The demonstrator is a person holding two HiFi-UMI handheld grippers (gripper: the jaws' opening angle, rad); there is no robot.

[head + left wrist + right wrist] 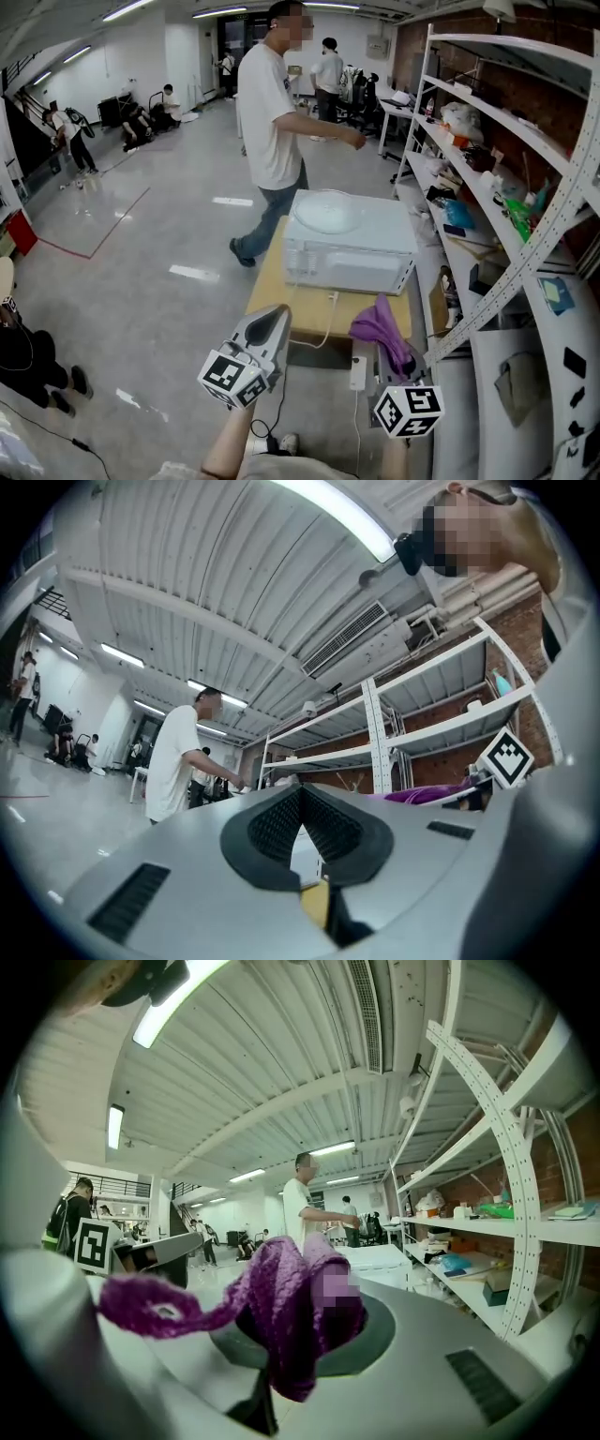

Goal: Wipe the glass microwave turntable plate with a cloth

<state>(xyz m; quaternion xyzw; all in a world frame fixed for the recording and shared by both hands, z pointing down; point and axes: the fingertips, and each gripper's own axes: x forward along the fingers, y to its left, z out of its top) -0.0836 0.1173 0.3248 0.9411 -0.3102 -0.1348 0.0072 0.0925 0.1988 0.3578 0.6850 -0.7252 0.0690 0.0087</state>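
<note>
The round glass turntable plate (326,211) lies flat on top of a white microwave (352,248), which stands on a wooden table (277,298). My right gripper (386,345) is held low, in front of the table's near right corner. It is shut on a purple cloth (378,325) that bunches over its jaws (286,1312). My left gripper (277,317) hovers in front of the table's near edge, well short of the plate. Its dark pads (272,827) meet at the tips with nothing between them.
A person in a white shirt (271,112) stands just behind the table, arm stretched over the microwave. White metal shelving (487,187) loaded with clutter runs along the right. A white cable (327,323) and a power strip (358,372) lie at the table's front.
</note>
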